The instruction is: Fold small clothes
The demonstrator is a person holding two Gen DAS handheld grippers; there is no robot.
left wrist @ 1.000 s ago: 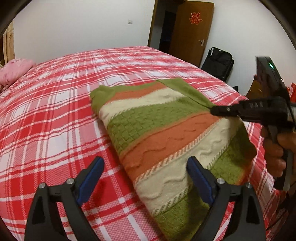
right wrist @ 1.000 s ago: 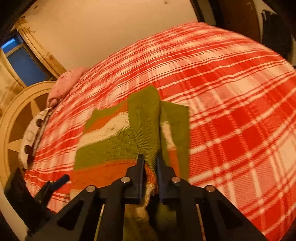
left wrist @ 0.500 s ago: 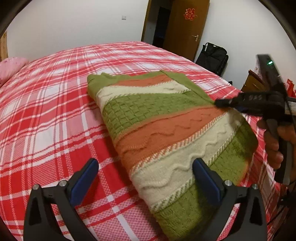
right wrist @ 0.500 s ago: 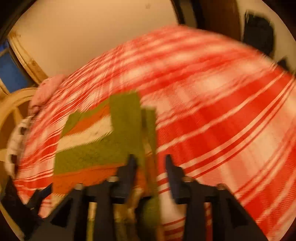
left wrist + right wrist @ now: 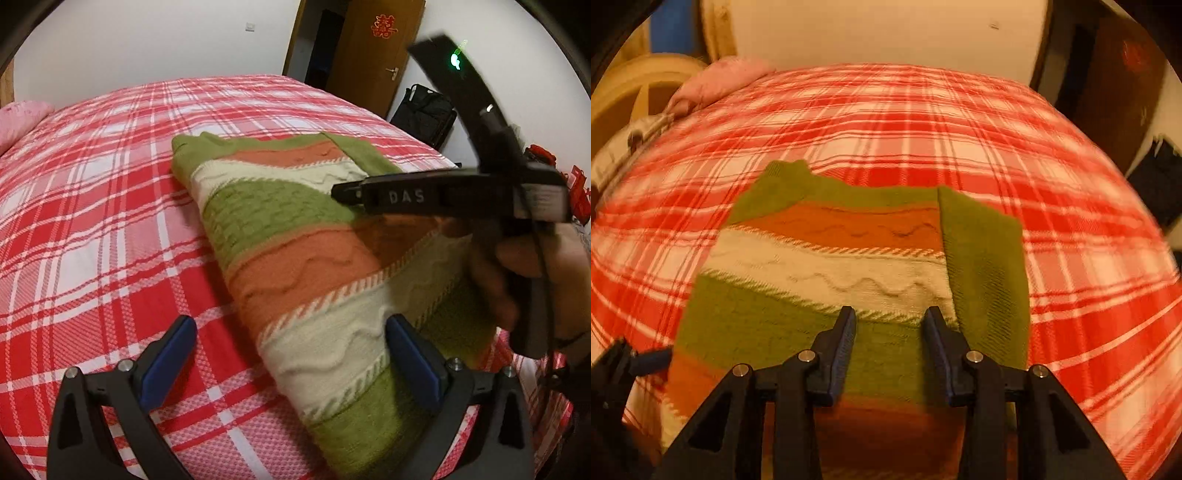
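On my left, the bed point(image 5: 92, 229) lies bare in red plaid out to the pink pillow point(image 5: 22, 118) at its far edge, so I have wide room there. The folded sweater point(image 5: 295, 251) takes the middle. My right gripper point(image 5: 345, 192) hangs over the sweater's far right side and blocks that approach. Past the sweater, the plaid runs clear toward the wall. A black bag point(image 5: 424, 114) stands off the bed by the door point(image 5: 373, 51).

Left wrist view: low and near, over the bed point(image 5: 92, 221), facing the far door point(image 5: 373, 51).
Right wrist view: higher, facing the headboard point(image 5: 631, 92).
Shared: sweater point(image 5: 295, 240) point(image 5: 831, 266).
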